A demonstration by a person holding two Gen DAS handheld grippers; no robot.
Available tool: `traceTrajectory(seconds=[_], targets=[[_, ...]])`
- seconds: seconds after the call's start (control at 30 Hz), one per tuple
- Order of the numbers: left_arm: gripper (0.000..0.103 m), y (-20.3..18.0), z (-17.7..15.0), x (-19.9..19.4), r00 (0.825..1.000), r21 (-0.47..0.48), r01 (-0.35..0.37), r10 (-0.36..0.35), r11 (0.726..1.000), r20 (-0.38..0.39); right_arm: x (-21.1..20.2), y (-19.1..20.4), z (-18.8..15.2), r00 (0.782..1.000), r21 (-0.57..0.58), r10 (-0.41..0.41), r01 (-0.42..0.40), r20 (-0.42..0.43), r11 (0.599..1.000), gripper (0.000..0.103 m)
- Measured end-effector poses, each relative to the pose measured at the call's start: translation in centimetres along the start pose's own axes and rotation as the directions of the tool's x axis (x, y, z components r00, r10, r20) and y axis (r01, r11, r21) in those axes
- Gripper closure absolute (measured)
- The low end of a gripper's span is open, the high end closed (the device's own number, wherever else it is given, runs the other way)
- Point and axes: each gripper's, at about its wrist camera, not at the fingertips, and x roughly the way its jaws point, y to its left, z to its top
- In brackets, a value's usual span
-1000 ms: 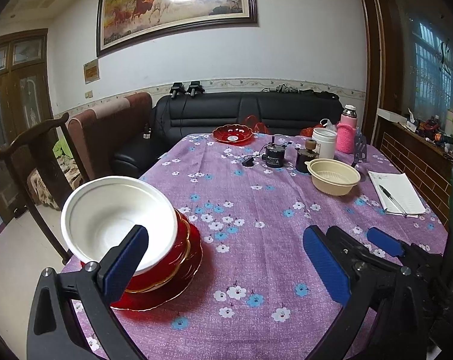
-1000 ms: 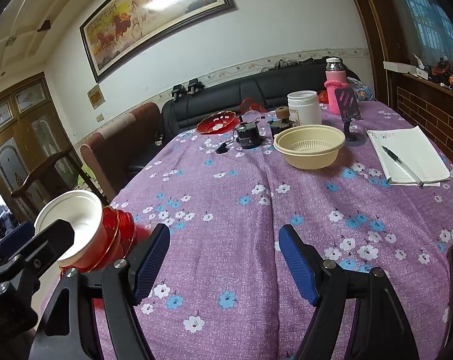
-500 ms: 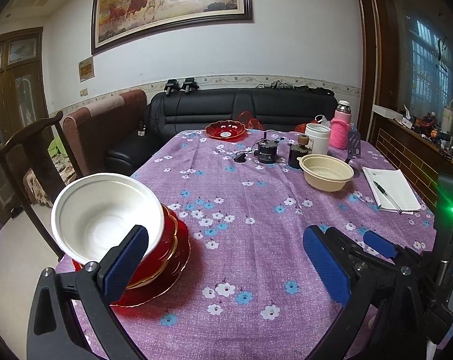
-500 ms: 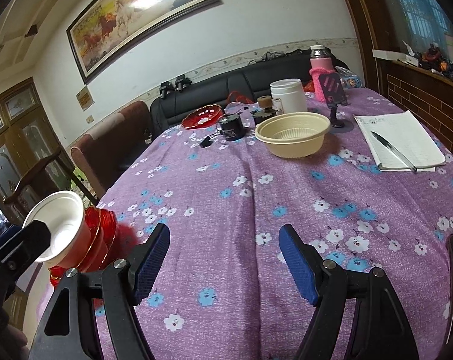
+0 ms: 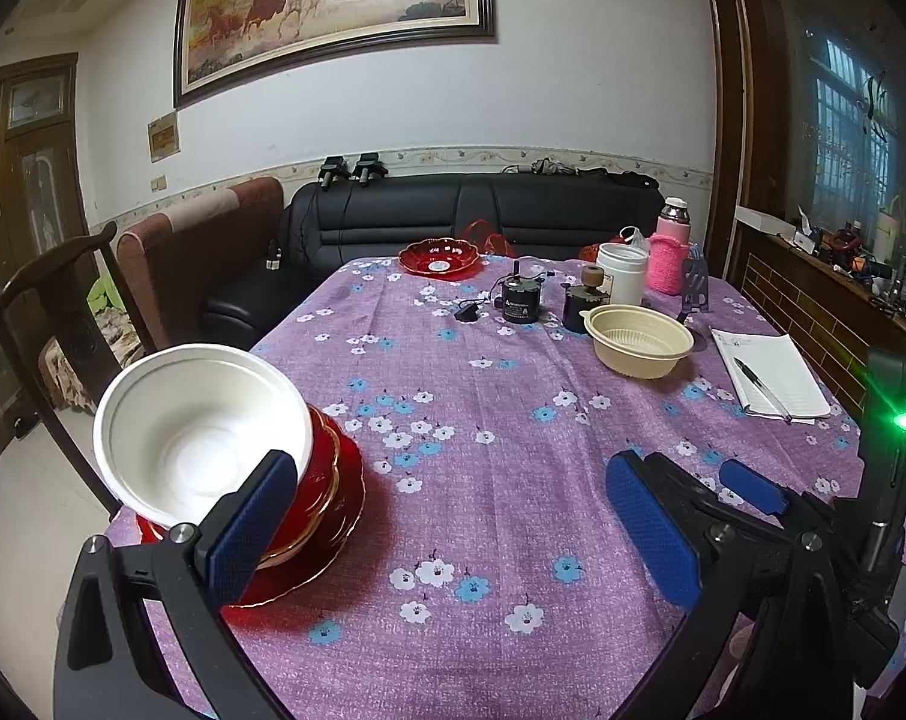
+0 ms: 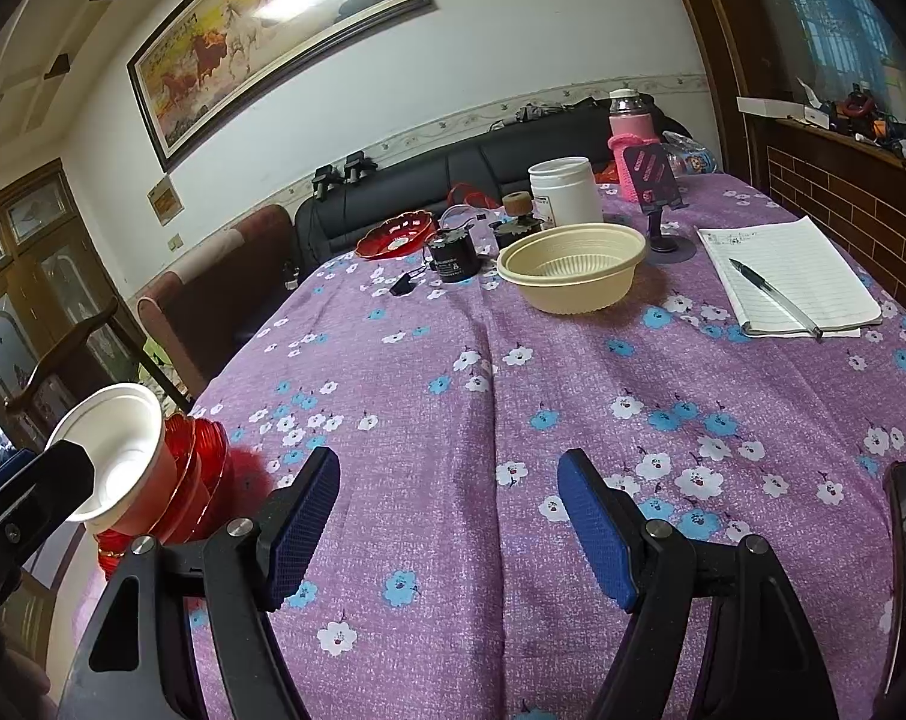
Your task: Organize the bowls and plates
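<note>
A white bowl (image 5: 198,432) sits tilted on a stack of red dishes (image 5: 327,498) at the table's near left corner; it also shows in the right wrist view (image 6: 117,456). A beige bowl (image 5: 639,339) stands toward the far right, also in the right wrist view (image 6: 573,264). A red plate (image 5: 441,255) lies at the far end. My left gripper (image 5: 453,528) is open and empty, just right of the stack. My right gripper (image 6: 447,516) is open and empty above the tablecloth, and shows at the right of the left wrist view (image 5: 747,486).
A purple flowered cloth (image 5: 483,408) covers the table. A notebook with pen (image 6: 783,276), white jar (image 6: 564,189), pink bottle (image 6: 630,132), phone stand (image 6: 657,180) and small dark devices (image 6: 453,252) sit at the far side. A wooden chair (image 5: 33,312) and black sofa (image 5: 483,210) surround it.
Both grippers have pulled back and risen, so the table looks farther off. The white bowl stays on the red stack. Both stay open.
</note>
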Motion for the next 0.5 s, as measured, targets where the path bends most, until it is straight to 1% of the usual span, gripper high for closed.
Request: traceTrajectory(seconds=[0.5], targets=[[0.0, 0.29, 0.09, -0.28, 1.0, -0.007, 0.013, -0.013, 1.0, 0.0, -0.28, 0.77, 0.28, 1.0, -0.028, -0.014, 0.014, 0.006, 0.999, 0.024]])
